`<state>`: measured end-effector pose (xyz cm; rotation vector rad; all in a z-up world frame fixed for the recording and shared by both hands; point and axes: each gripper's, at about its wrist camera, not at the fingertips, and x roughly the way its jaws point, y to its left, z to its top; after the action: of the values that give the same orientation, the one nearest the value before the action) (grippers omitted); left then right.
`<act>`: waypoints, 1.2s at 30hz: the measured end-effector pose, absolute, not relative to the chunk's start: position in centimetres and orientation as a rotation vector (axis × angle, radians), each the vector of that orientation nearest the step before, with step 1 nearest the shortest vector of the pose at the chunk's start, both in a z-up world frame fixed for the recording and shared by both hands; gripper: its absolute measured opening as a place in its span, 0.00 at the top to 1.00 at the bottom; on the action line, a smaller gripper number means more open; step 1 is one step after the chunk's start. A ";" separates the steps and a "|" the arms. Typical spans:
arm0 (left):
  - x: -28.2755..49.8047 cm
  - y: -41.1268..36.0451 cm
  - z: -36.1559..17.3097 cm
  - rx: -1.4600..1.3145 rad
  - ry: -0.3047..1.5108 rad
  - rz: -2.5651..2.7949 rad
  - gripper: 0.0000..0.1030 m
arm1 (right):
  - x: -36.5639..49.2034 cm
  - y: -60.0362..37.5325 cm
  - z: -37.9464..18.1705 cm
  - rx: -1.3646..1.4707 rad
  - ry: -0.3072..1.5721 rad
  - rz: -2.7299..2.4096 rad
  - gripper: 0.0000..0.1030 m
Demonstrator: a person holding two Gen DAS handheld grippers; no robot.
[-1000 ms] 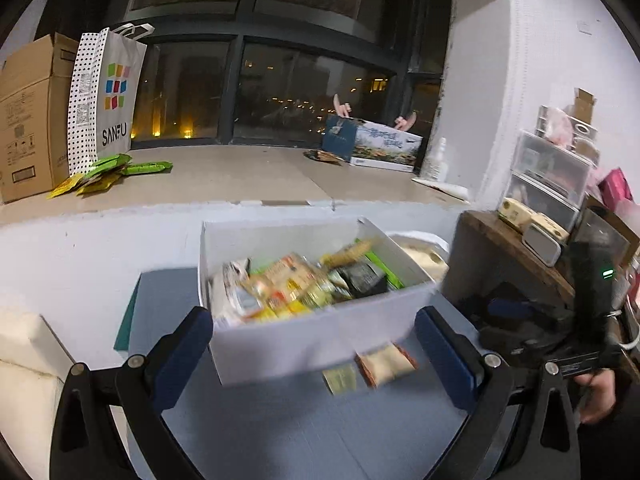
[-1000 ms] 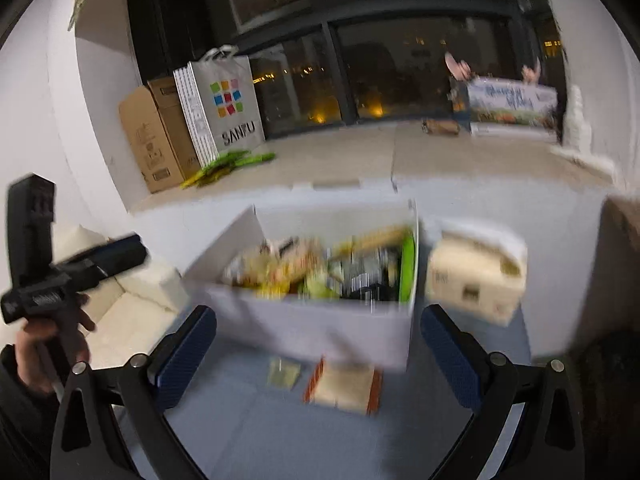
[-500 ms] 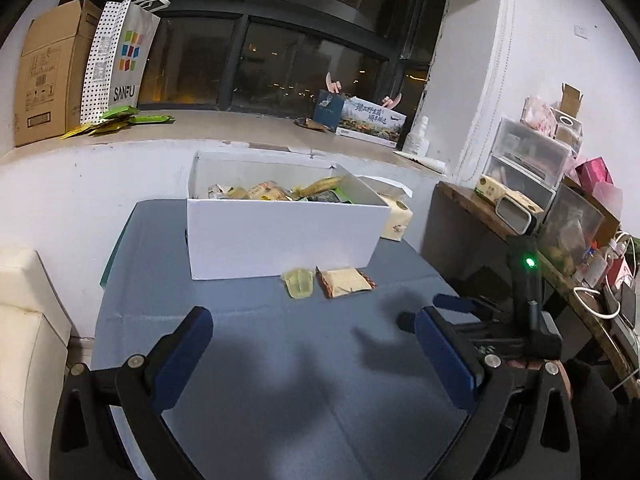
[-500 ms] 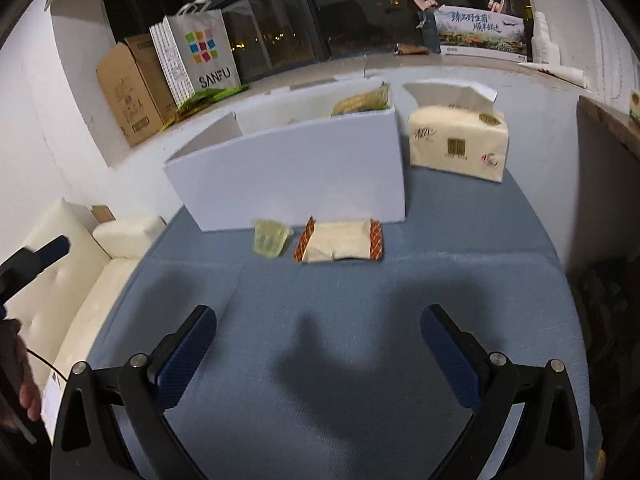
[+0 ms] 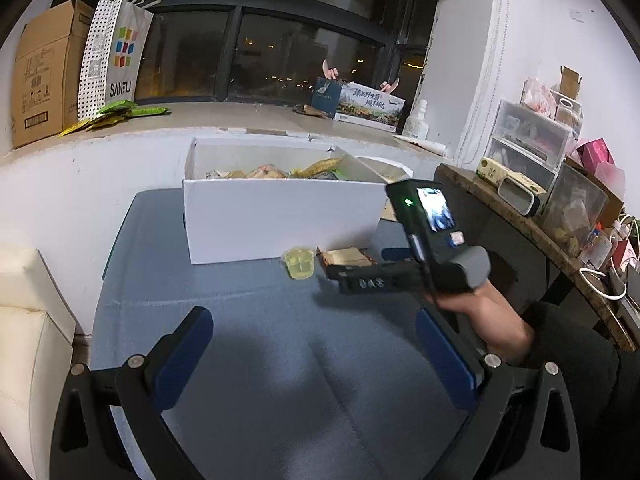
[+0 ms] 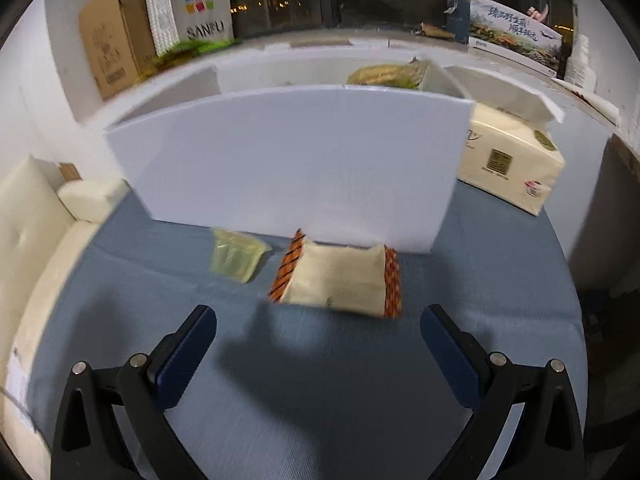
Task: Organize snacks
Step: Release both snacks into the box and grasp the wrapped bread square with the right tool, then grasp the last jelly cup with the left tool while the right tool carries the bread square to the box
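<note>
Since 0.5 s ago right gripper (image 6: pixel 318 340) closed on wrapped snack (image 6: pixel 338 280), frame centre | both grippers wide, empty | light, crinkly: pinch mid-body, gently.

Surfaces: matt cloth, smooth board, glossy wrappers.
Table cover (image 6: pixel 320 400) reads as matt blue woven cloth. White box (image 6: pixel 288 160) looks like smooth, matt board. Snack packet (image 6: pixel 340 280) is creased film, orange-striped ends. Jelly cup (image 6: pixel 236 256) is translucent yellow-green plastic. Tissue pack (image 6: pixel 508 164) wears glossy cream wrap. Cardboard carton (image 5: pixel 40 76) is plain brown.
</note>
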<state>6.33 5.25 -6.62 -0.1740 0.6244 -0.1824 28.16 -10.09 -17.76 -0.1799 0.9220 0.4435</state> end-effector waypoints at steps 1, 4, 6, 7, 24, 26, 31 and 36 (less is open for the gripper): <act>6.3 5.3 -6.8 -0.177 0.628 -0.182 0.00 | 28.9 -9.8 -18.2 -0.186 0.931 0.430 0.00; 6.4 5.5 -7.1 -0.180 0.637 -0.177 0.00 | 30.3 -9.4 -18.9 -0.184 0.949 0.396 0.00; 6.6 5.5 -7.3 -0.183 0.645 -0.179 0.00 | 31.0 -9.2 -19.4 -0.185 0.967 0.373 0.00; 6.7 5.5 -7.4 -0.184 0.646 -0.178 0.00 | 31.2 -9.1 -19.6 -0.191 0.971 0.361 0.00; 12.9 3.9 -10.3 -0.149 0.748 -0.188 0.00 | 24.5 -14.5 -14.4 -0.105 0.839 0.513 0.39; 14.7 3.2 -11.0 -0.134 0.766 -0.195 0.00 | 23.0 -16.1 -13.2 -0.079 0.812 0.522 0.39; 19.6 1.8 -13.0 -0.143 0.836 -0.176 0.00 | 20.6 -18.7 -11.5 -0.016 0.766 0.531 0.39; 23.6 1.3 -14.2 -0.127 0.848 -0.106 0.01 | 19.3 -21.0 -10.8 0.038 0.734 0.527 0.39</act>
<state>23.59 1.27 -14.24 -0.1274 0.8475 -0.1061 19.28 -21.04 -10.81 0.0384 0.7335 0.5269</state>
